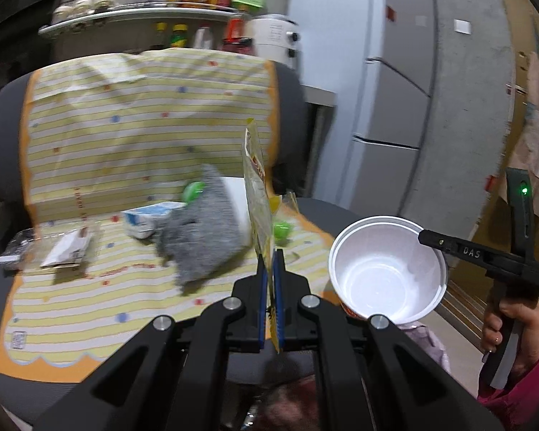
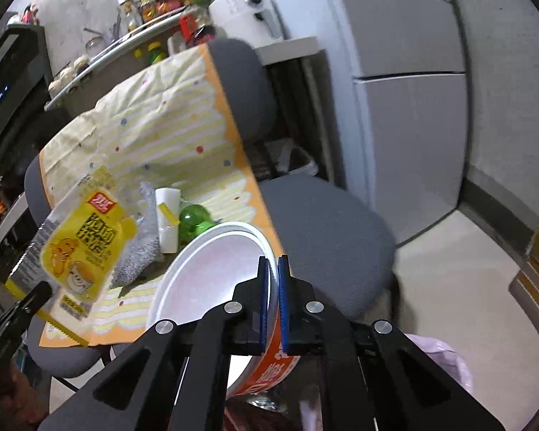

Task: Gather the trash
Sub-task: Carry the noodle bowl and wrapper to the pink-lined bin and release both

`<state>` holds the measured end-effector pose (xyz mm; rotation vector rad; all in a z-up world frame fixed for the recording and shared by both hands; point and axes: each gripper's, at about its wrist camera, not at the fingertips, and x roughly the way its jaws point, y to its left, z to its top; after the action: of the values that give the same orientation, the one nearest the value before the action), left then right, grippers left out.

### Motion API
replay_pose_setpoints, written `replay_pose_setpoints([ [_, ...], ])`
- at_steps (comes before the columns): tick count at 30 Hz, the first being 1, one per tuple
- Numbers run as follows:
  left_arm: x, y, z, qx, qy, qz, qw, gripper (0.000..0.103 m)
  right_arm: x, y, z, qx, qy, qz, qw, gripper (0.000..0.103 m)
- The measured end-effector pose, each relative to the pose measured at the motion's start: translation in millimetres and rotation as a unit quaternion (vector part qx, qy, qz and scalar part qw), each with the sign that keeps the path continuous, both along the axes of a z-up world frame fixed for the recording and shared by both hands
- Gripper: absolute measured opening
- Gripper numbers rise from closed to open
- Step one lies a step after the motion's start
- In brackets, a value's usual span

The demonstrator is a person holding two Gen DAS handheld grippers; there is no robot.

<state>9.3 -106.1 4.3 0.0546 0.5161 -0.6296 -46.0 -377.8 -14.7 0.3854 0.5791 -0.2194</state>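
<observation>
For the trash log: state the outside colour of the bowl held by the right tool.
Orange with white lettering; the bowl is white inside. Right wrist view shows it best.

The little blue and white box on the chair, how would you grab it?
Probably across its short sides, coming down from above. The blue and white box lies flat on the striped cloth, its top facing up, with the grey cloth pressed against its right end, so the near and far edges are freer.

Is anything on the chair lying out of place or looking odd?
Yes. Litter lies scattered on the chair seat cloth: a grey rag crumpled over a white container, a blue-white carton on its side, a torn packet at the left edge. Nothing looks spilled.
</observation>
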Motion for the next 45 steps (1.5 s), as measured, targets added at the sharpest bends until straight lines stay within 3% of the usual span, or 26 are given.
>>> replay_pose_setpoints([
  [8, -29.9, -56.3, 0.5, -0.007, -0.005, -0.087, 0.9962, 0.002, -69.7, -37.6, -0.8, 0.009, -0.003, -0.052, 0.999, 0.006],
  [14, -49.9, -93.9, -12.9, 0.004, 0.002, -0.131, 0.9914, 0.002, -106.4, -64.6, -27.0, 0.031, 0.023, -0.089, 0.995, 0.007],
  [17, -53.1, -106.1, -21.4, 0.013, 0.010, -0.144, 0.9895, 0.002, -111.8, -76.9, -44.5, 0.052, 0.039, -0.102, 0.993, 0.012],
  [19, -53.9, -112.5, -26.5, 0.020, 0.015, -0.150, 0.9883, 0.002, -113.0, -86.9, -59.2, 0.069, 0.059, -0.116, 0.989, 0.030],
  [20, -53.8, -114.9, -28.1, 0.023, 0.017, -0.153, 0.9879, 0.002, -114.3, -89.5, -64.2, 0.074, 0.064, -0.122, 0.988, 0.032],
  [24, -55.2, -122.0, -36.7, 0.036, 0.026, -0.164, 0.9855, 0.002, -114.7, -92.5, -67.9, 0.075, 0.062, -0.130, 0.987, 0.033],
  [31, -65.8, -126.2, -43.8, 0.036, 0.029, -0.192, 0.9802, 0.002, -115.7, -83.2, -47.5, 0.042, 0.026, -0.127, 0.991, 0.033],
  [37, -89.3, -132.2, -46.3, 0.040, 0.015, -0.262, 0.9641, 0.002, -123.1, -73.3, -22.2, 0.009, -0.006, -0.135, 0.991, 0.033],
  [45, -96.7, -164.9, -79.0, 0.121, 0.073, -0.334, 0.9321, 0.002, -132.3, -71.4, -5.6, -0.012, -0.026, -0.143, 0.989, 0.035],
])
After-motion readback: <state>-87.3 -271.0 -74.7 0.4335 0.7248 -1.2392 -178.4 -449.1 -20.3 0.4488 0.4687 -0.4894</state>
